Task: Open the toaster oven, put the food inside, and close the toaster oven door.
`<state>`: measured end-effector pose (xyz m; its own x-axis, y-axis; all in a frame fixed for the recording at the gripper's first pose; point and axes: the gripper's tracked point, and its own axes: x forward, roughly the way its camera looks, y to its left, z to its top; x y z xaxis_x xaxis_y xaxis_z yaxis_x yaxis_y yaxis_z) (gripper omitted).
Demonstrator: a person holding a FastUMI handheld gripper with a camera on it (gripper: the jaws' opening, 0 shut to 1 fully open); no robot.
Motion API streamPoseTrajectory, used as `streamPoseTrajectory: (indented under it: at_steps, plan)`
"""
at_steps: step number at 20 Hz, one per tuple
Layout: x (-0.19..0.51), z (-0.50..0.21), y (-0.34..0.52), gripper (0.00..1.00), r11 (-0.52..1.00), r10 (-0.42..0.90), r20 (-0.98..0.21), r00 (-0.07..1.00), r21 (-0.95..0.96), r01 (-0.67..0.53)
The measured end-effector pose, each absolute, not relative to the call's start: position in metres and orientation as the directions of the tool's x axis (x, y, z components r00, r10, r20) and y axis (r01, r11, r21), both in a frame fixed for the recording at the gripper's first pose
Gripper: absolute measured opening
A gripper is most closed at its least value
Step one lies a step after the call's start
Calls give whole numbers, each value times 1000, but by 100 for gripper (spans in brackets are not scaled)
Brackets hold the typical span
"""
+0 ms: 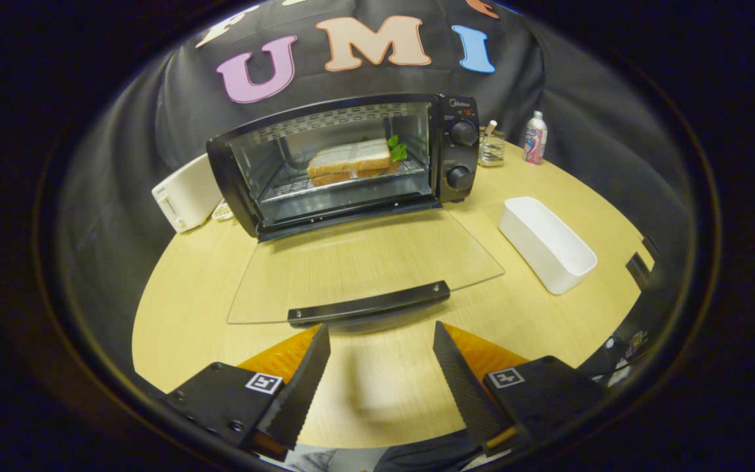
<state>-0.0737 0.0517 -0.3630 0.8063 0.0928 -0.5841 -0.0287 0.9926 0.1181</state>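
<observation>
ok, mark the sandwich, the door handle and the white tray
sandwich (350, 157), gripper view, top bread slice
door handle (369, 303), gripper view, middle of black bar
white tray (571, 257), gripper view, near outer wall

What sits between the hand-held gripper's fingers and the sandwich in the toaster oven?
In the gripper view, the open hand-held gripper faces the lowered glass door with its black handle just ahead; beyond lies the sandwich on the rack.

claw | fingers spread wide apart | nothing held between them | pointing forward, level
</observation>
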Motion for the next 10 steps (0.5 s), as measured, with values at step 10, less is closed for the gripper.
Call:
streamPoseTrajectory:
  at_steps: [10]
  plan:
    - [-56, -339, 57, 95, 987, 126, -552, 824, 156, -47]
